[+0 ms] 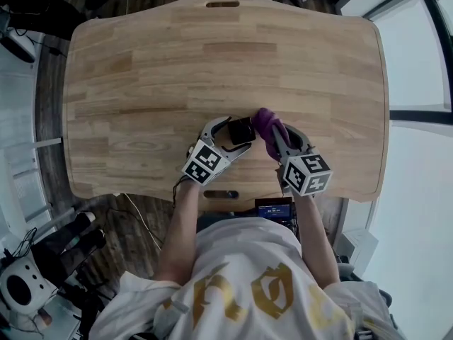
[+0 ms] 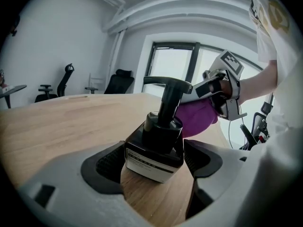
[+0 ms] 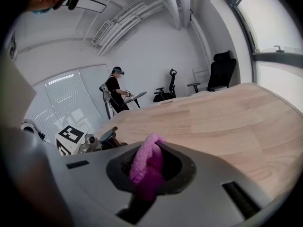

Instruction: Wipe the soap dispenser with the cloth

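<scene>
Black and square-shouldered, the soap dispenser [image 2: 158,145] stands upright on the counter [image 1: 177,69], right between the left tongs [image 2: 155,163]; those tongs are spread wide, one dark ribbed pad on each side of the bottle and neither pressing on it. The bottle has a round collar, a slim neck and a flat pump spout on top, and a pale label runs across its lower front; its walls are opaque, so what it holds cannot be seen.

Just beside the dispenser, on its right as the head view shows it, the right tongs [image 1: 279,137] are clamped narrow on the cloth [image 3: 147,167] — a purple, fuzzy, soft wad that bulges out past the pads; in the left gripper view the wad sits close behind the pump neck, though whether it touches the neck cannot be told.

The counter under the dispenser is pale wood in jointed strips, smooth, with rounded corners — the bottle stands near its front edge, close to the person's body.
</scene>
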### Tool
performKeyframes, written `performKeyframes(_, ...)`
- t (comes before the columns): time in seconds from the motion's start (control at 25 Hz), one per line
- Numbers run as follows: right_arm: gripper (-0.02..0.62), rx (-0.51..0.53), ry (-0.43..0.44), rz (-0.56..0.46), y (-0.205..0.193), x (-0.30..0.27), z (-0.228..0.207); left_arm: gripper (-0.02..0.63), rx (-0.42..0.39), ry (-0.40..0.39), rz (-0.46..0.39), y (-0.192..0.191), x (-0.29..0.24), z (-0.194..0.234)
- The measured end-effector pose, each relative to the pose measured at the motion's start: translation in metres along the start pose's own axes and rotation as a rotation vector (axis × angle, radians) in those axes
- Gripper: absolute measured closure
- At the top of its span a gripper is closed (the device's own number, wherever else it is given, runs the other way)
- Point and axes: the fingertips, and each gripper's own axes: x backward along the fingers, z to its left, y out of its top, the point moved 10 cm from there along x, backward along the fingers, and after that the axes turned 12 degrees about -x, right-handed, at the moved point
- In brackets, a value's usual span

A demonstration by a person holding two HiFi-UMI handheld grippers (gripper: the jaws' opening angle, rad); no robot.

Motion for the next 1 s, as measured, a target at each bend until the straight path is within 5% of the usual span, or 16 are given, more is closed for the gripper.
performKeyframes(1.0, 0.569, -0.029, -0.004, 0.022, 0.001, -0.006, -0.011, 0.252, -0.211, -0.004, 0.083, -0.003, -0.023, -0.001)
